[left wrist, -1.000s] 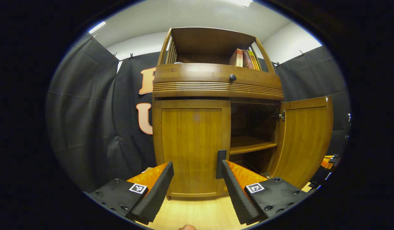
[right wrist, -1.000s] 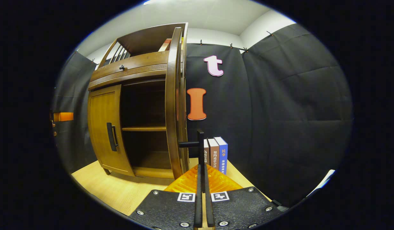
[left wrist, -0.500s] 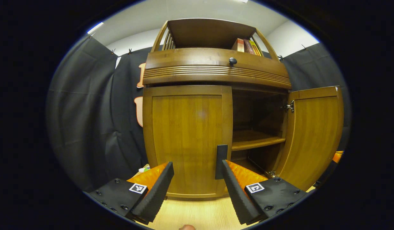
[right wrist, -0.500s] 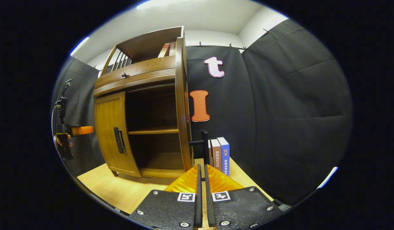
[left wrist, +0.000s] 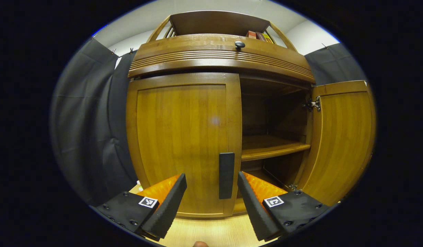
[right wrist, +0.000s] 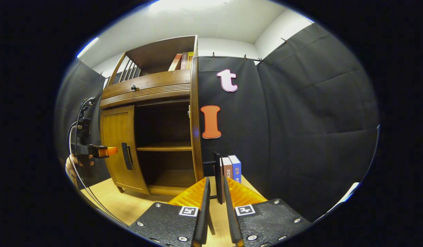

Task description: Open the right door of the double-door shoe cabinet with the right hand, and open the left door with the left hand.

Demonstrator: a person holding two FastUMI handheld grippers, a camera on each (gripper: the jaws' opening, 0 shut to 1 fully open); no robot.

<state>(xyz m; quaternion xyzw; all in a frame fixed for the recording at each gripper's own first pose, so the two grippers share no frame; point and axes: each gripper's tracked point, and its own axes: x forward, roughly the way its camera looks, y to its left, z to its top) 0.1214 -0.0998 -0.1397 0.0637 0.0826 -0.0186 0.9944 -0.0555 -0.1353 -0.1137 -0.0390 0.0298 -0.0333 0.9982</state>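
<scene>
In the left gripper view, the left gripper [left wrist: 211, 202] holds its jaws spread wide with nothing between them, just short of the dark upright handle [left wrist: 226, 175] on the left door [left wrist: 182, 137], which is shut. In the right gripper view, the right gripper [right wrist: 215, 206] has its jaws parted a little on either side of the right door's handle [right wrist: 216, 171]; whether they touch it cannot be told. The right door [left wrist: 338, 137] stands swung wide open, edge-on in the right gripper view. Behind it the shoe cabinet [left wrist: 218, 58] shows a dark interior with one bare shelf [left wrist: 271, 149]. Above the doors sits a drawer front with a round knob [left wrist: 239, 44], and books [right wrist: 182, 61] stand in the open top compartment. More books [right wrist: 231, 168] stand on the pale wooden worktop [right wrist: 129, 206] beside the cabinet. Black cloth [right wrist: 300, 120] walls the booth.
</scene>
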